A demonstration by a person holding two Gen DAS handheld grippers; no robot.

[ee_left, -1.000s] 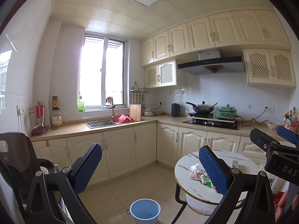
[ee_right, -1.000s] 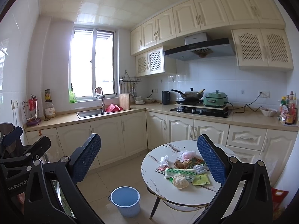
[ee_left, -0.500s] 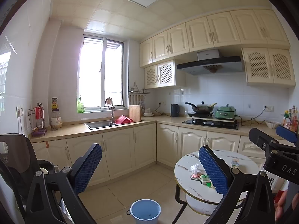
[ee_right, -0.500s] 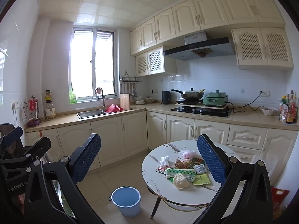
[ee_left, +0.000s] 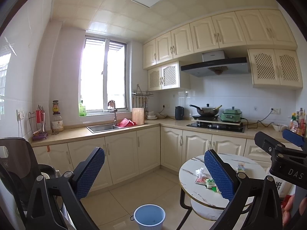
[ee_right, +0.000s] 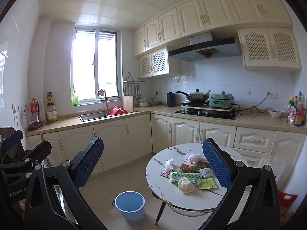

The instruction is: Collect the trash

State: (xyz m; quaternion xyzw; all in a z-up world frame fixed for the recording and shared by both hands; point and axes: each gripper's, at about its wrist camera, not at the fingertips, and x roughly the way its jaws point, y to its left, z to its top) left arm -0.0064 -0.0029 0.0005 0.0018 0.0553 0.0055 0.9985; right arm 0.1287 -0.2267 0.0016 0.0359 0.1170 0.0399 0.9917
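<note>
Overhead, both empty grippers (ee_left: 153, 170) (ee_right: 153, 159) wide apart, "DAS" lettering (ee_left: 295, 173) on right one

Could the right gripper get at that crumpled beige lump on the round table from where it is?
Probably yes: the right gripper is open, the crumpled beige lump lies uncovered near the round table's front edge.

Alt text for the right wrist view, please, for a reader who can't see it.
Open, empty right tongs point at a round marble table strewn with trash, wrappers and a crumpled tissue. A blue bin stands on the floor left of the table; kitchen cabinets, sink and stove lie behind.
</note>
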